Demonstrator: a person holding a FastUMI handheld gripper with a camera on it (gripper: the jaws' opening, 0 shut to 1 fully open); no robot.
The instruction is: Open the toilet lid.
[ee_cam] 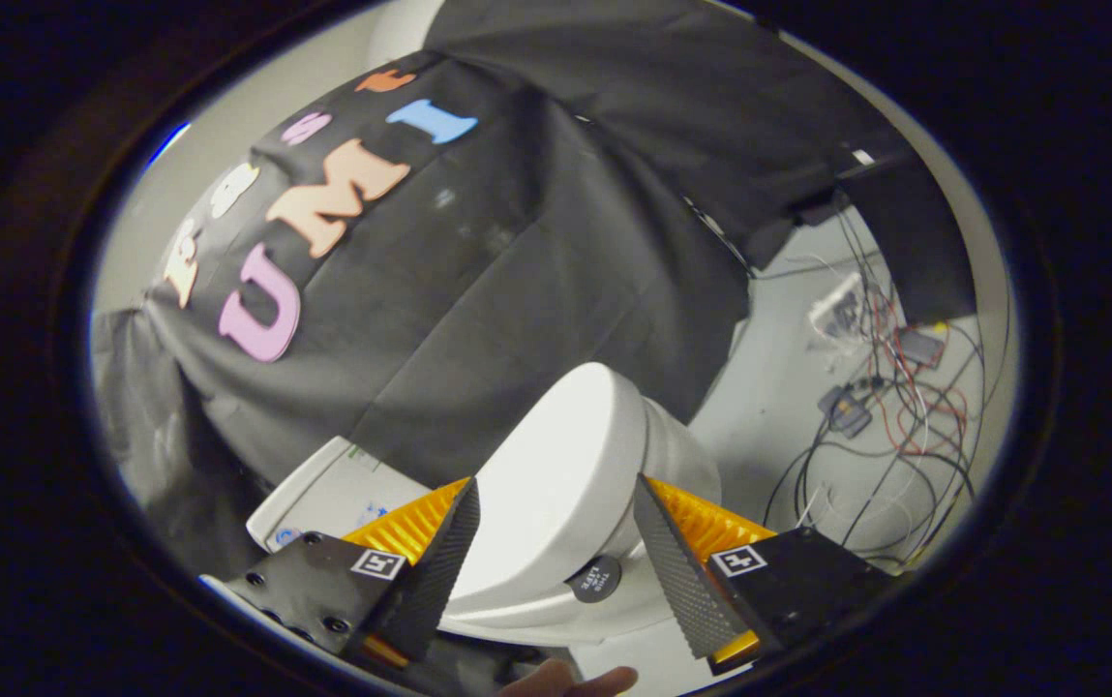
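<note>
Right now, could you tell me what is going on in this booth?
A person is holding a hand-held gripper up to a white toilet, aiming to open its lid. The gripper's fingers are spread open, with the toilet lid lying between them, and neither finger looks pressed on it. The lid looks closed. A small round black knob sits at the lid's near edge. A fingertip shows just below. Loose wires lie on the floor beyond the toilet.

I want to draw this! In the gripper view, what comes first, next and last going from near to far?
The open tool, its fingers either side of the toilet lid without touching → small round black tab at the lid's front edge → closed white toilet lid → black cloth wall behind.
</note>
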